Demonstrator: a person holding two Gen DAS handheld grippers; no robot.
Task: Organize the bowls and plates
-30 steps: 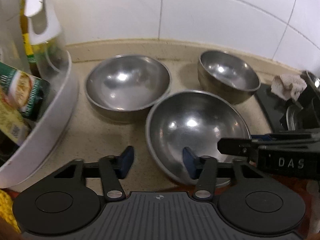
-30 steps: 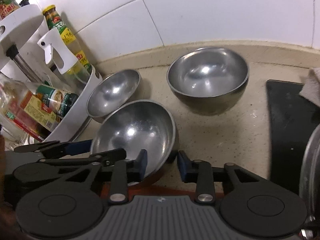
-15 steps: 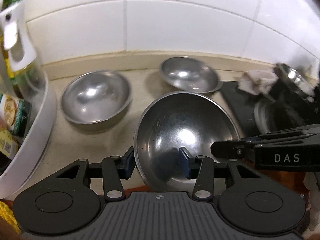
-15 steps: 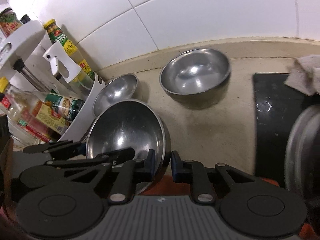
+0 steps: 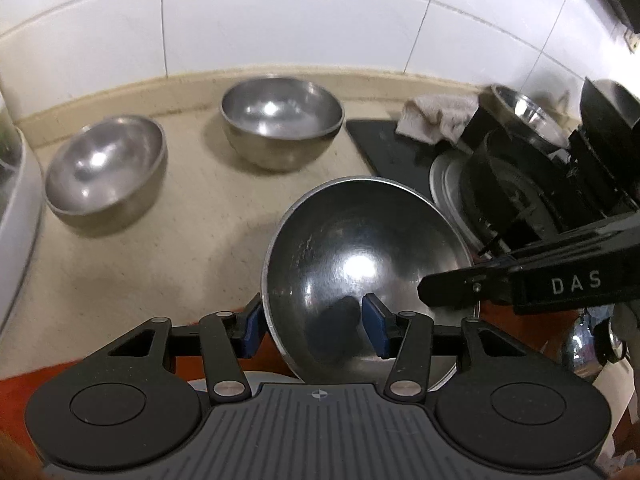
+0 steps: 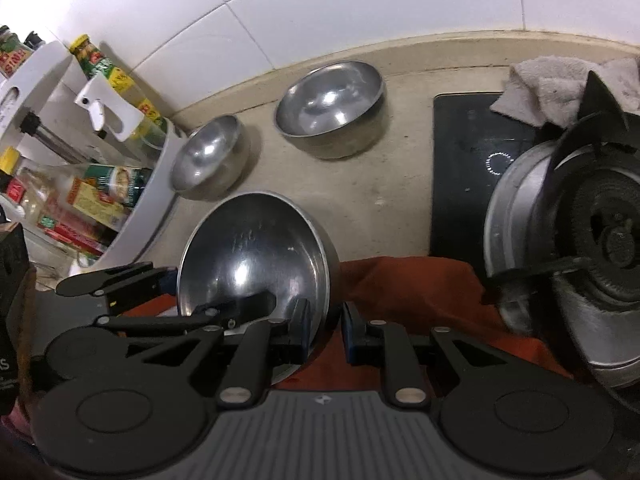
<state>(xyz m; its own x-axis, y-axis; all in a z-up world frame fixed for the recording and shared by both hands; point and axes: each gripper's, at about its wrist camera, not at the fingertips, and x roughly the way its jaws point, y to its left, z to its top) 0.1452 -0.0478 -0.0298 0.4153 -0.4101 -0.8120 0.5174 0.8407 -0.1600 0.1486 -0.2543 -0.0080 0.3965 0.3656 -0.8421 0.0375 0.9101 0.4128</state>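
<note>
1. The large steel bowl (image 5: 360,268) is held tilted above the bench's (image 5: 168,248) front edge, lifted clear, I judge, so it can be carried to another bowl.
2. The left gripper (image 5: 314,330) has its fingers clenched on the near-left rim, one pad inside and one outside.
3. The right gripper (image 6: 325,330) pinches the right rim likewise; two grips probably keep the wide bowl from swinging.
4. Further back, the shallow bowl (image 5: 106,164) sits beside the white rack (image 6: 132,216).
5. The deep bowl (image 5: 282,120) stands near the wall, apart from it, a likely nesting partner.
6. The stove (image 6: 600,240) lies to the right.
</note>
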